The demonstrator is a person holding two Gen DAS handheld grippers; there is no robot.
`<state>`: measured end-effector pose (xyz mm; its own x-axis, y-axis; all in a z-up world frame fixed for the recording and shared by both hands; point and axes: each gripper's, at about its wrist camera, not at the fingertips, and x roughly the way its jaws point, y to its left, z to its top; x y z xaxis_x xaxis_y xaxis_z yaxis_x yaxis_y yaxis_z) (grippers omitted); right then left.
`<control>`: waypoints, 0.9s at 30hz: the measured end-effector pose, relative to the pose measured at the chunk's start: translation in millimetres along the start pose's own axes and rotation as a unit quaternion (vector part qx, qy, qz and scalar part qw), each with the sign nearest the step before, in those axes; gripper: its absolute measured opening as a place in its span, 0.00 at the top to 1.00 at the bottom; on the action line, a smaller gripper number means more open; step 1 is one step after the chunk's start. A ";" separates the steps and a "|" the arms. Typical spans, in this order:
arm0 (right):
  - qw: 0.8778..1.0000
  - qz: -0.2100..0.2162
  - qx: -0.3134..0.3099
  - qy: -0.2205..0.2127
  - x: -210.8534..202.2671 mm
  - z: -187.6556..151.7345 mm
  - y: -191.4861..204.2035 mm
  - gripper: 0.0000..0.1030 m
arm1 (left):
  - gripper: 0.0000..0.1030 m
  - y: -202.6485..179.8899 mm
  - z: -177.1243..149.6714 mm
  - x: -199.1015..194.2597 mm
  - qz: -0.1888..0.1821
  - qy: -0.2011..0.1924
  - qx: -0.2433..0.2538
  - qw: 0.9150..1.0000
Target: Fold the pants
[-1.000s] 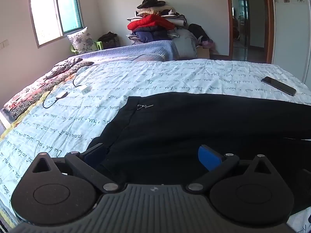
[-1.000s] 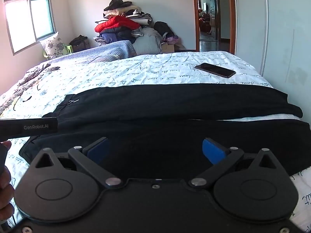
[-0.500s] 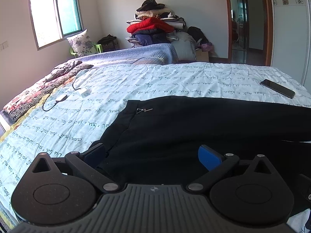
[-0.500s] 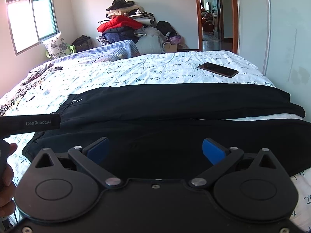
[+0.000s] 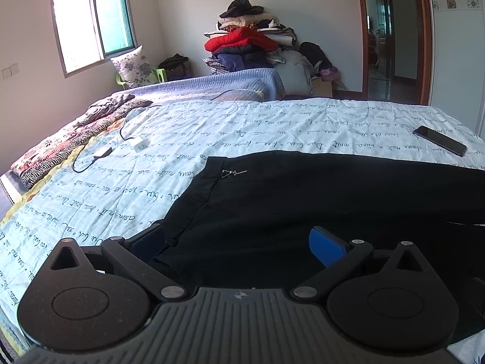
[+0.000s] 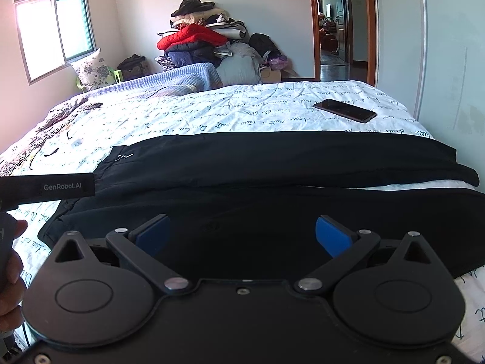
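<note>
We have eased back a little; more bed (image 5: 272,127) shows beyond the pants (image 5: 303,206).
Our left gripper (image 5: 238,242) and right gripper (image 6: 242,236) hang wide open over the pants at the bed's near edge, holding nothing.

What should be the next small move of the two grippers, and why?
Probably lower both and close on the near edge of the black pants. The left gripper and right gripper are both open and hold nothing, and the pants lie flat on the bed sheet, legs side by side, unfolded.
</note>
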<state>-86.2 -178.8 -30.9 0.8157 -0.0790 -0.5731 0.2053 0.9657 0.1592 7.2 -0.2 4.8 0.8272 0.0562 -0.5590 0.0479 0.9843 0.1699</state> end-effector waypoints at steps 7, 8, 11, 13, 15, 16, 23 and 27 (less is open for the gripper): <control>1.000 0.002 -0.002 0.000 -0.2 0.2 0.4 0.00 | 0.00 2.0 0.4 3.0 0.005 0.002 0.000 1.000; 1.000 0.003 -0.002 0.000 -0.2 0.3 0.3 0.00 | 0.00 2.8 0.2 3.7 0.006 0.002 0.000 1.000; 1.000 0.006 -0.004 0.000 0.3 0.2 2.4 0.00 | 0.00 3.6 0.1 6.0 0.009 0.006 0.000 1.000; 1.000 0.006 -0.004 0.000 0.0 0.0 3.2 0.00 | 0.00 4.4 -0.2 6.1 0.008 0.006 0.000 1.000; 1.000 0.006 -0.004 -0.001 -0.2 0.1 3.3 0.00 | 0.00 4.4 -0.3 6.3 0.010 0.006 0.001 1.000; 1.000 0.007 -0.003 -0.002 -0.3 0.1 3.3 0.00 | 0.00 4.3 -0.5 6.5 0.010 0.007 0.001 1.000; 1.000 0.024 0.001 -0.002 -1.1 1.4 4.1 0.00 | 0.00 3.7 -0.7 7.2 0.009 0.008 0.002 1.000; 1.000 0.014 -0.004 0.002 0.8 0.9 3.8 0.00 | 0.00 3.9 -1.6 7.2 0.010 0.009 0.005 1.000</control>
<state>-84.3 -175.4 -30.1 0.8190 -0.0513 -0.5715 0.1787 0.9693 0.1691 12.4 4.3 0.1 0.8182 0.0796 -0.5694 0.0362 0.9813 0.1891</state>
